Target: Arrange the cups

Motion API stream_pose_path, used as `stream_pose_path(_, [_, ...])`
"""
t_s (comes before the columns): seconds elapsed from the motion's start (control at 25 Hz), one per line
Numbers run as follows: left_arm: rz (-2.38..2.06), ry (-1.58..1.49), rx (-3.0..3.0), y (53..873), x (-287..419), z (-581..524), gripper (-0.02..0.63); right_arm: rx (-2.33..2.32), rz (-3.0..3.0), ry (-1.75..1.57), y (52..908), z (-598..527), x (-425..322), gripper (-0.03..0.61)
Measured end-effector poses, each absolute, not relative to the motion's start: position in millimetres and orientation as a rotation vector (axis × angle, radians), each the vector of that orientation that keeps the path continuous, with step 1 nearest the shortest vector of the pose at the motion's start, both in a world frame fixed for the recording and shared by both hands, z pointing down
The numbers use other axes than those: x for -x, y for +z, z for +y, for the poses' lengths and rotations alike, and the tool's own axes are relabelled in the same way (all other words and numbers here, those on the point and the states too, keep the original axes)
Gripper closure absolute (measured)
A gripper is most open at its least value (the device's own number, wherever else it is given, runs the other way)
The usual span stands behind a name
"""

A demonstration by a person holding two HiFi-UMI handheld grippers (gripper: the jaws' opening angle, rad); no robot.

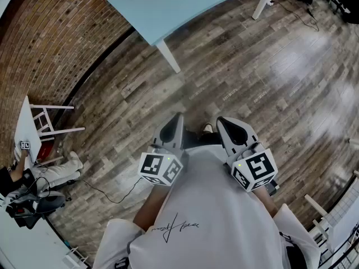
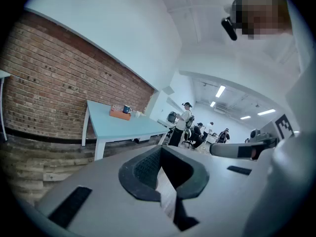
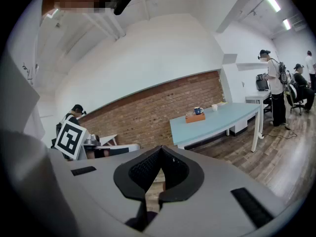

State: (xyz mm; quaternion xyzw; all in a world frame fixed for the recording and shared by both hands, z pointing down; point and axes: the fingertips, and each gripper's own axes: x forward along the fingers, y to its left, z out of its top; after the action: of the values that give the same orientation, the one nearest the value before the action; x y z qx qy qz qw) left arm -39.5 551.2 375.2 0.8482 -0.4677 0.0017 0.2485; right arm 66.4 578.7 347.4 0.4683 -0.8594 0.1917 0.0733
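Approach step; nothing grasped yet. Left gripper (image 2: 161, 148) jaws pressed together, empty; right gripper (image 3: 161, 149) likewise. Cups (image 3: 198, 110) on table (image 3: 224, 116), well ahead of both. Next, probably: close in, spread jaws.

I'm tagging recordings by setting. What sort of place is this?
Probably an office or lab workspace, not a home: a light blue table beside a brick wall, strip ceiling lights, and several other people standing or seated further back.

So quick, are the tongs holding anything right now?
Left tongs: closed, holding nothing.
Right tongs: closed, holding nothing.
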Motion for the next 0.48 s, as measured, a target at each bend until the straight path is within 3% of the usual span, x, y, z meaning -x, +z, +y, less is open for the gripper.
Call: stream_pose_path(0.48, [-1.372,0.043,-2.352,364.3,32.3,544.7,0.606,-1.375,-2.563,0.437,347.0,564.4,-73.5,0.558])
